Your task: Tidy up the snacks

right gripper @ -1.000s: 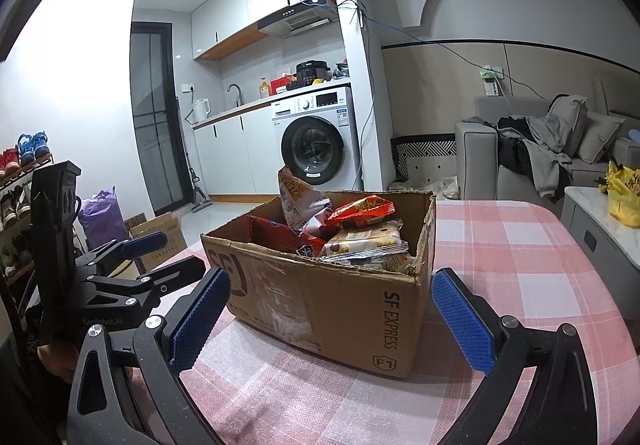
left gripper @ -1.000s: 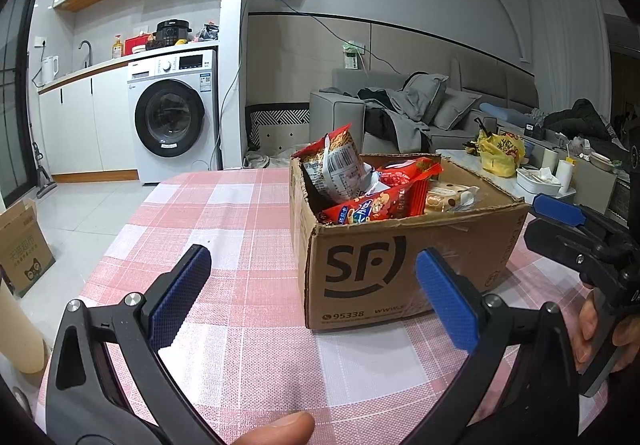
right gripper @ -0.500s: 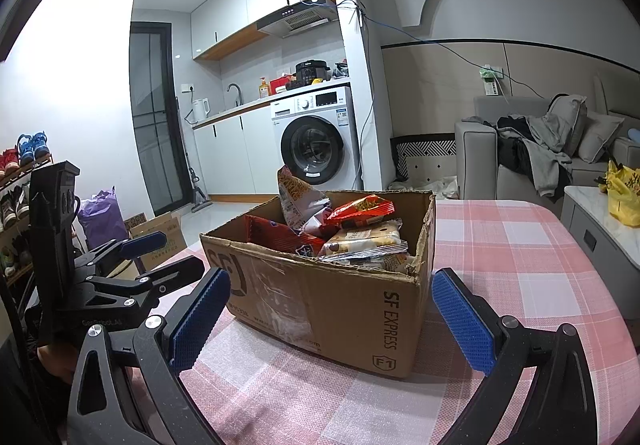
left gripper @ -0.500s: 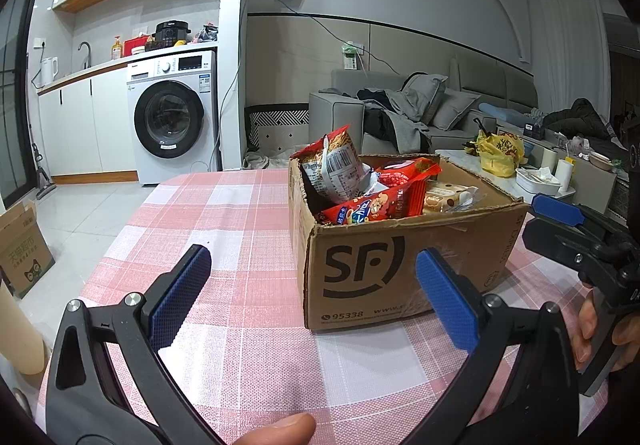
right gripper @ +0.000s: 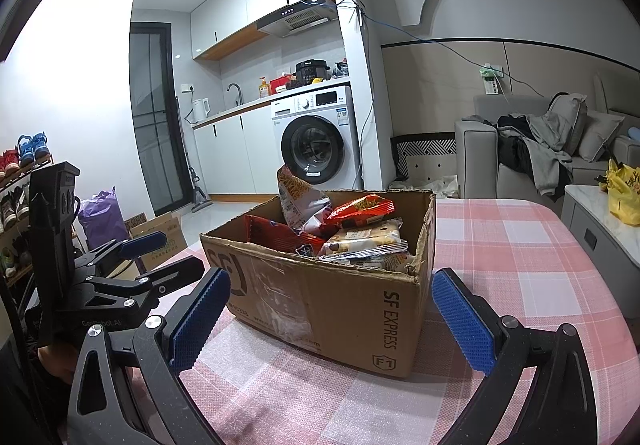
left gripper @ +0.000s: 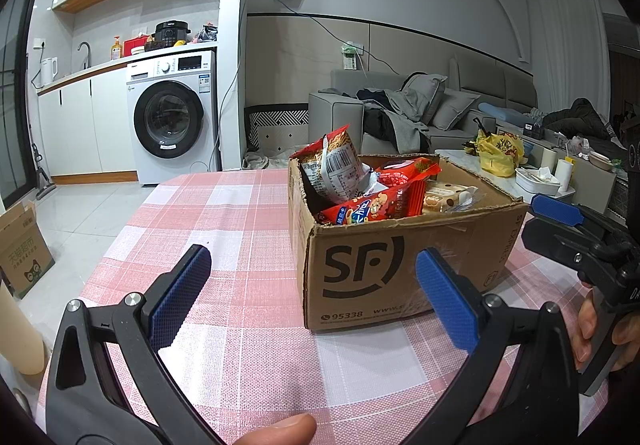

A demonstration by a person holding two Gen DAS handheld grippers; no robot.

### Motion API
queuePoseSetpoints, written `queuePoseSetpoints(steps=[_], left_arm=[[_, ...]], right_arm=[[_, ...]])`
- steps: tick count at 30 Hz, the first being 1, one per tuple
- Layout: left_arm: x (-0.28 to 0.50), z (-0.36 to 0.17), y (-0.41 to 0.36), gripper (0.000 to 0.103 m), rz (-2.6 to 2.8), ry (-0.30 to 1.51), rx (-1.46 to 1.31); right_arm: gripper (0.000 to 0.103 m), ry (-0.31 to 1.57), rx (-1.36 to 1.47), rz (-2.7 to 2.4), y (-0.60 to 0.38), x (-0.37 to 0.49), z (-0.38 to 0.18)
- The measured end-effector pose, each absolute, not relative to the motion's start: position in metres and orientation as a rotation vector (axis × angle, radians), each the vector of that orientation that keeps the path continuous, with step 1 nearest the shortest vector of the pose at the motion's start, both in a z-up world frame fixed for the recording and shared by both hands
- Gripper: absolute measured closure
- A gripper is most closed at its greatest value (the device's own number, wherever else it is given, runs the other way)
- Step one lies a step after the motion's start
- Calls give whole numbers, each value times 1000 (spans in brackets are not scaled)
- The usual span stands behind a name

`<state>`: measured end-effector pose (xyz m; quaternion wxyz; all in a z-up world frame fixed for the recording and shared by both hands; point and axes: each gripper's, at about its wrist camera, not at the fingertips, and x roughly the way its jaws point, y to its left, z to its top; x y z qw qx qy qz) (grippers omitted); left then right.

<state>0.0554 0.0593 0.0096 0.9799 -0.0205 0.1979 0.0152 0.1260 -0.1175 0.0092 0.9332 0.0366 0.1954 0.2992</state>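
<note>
An open brown SF Express cardboard box [left gripper: 400,265] stands on a pink checked tablecloth [left gripper: 224,221]; it also shows in the right wrist view [right gripper: 340,297]. It holds several snack packets: a red bag [left gripper: 372,205], a silver-backed bag [left gripper: 332,165], and biscuit packs [right gripper: 364,241]. My left gripper [left gripper: 312,285] is open and empty, just short of the box's near face. My right gripper [right gripper: 328,309] is open and empty at the box's other side.
The right gripper shows at the right edge of the left wrist view [left gripper: 576,237]; the left gripper shows at the left of the right wrist view [right gripper: 120,269]. A side table [left gripper: 500,173] with a yellow bag stands beyond the table. A washing machine [left gripper: 172,117] stands behind.
</note>
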Motion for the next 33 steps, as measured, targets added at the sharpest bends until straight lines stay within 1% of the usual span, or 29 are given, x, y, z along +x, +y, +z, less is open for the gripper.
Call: queuePoseSetpoints(steps=[33], left_arm=[[56, 7, 59, 1, 31, 397, -42]], right_arm=[[0, 401, 75, 612, -118, 126, 10]])
